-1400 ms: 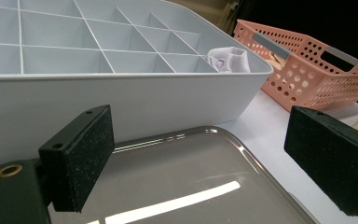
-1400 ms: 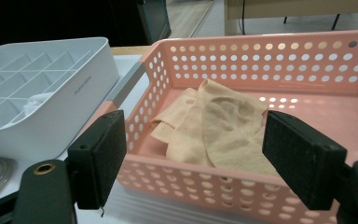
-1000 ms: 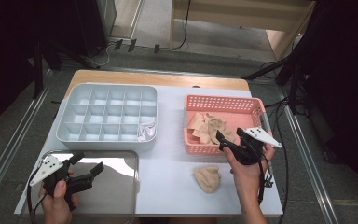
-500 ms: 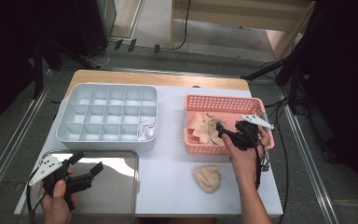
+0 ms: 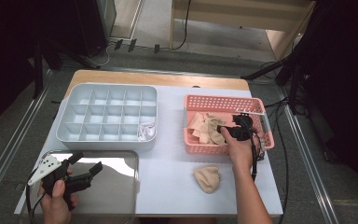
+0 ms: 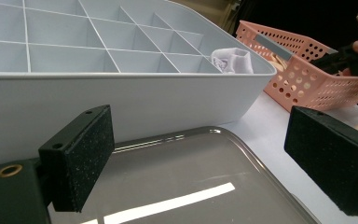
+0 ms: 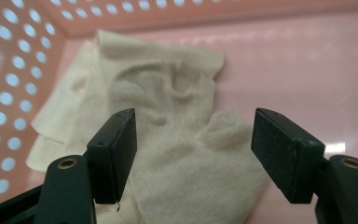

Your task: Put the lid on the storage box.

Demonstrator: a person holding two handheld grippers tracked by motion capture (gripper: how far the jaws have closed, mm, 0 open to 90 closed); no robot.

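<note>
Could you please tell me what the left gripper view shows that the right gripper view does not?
Left gripper view: the pale grey plastic divider tray with a small white cloth in one compartment, the shiny metal tray under the open left gripper, and the white tabletop. Right gripper view: beige fabric socks lying between the open right gripper jaws, which have just been closing. Both: the pink perforated plastic basket.

the table (image 5: 168,154) is evenly lit from above while the room round its edges stays dark; bright streaks of glare cross the steel tray (image 5: 116,186) at the near left corner; in the right gripper view the pink basket (image 7: 307,60) blurs behind soft cloth
</note>
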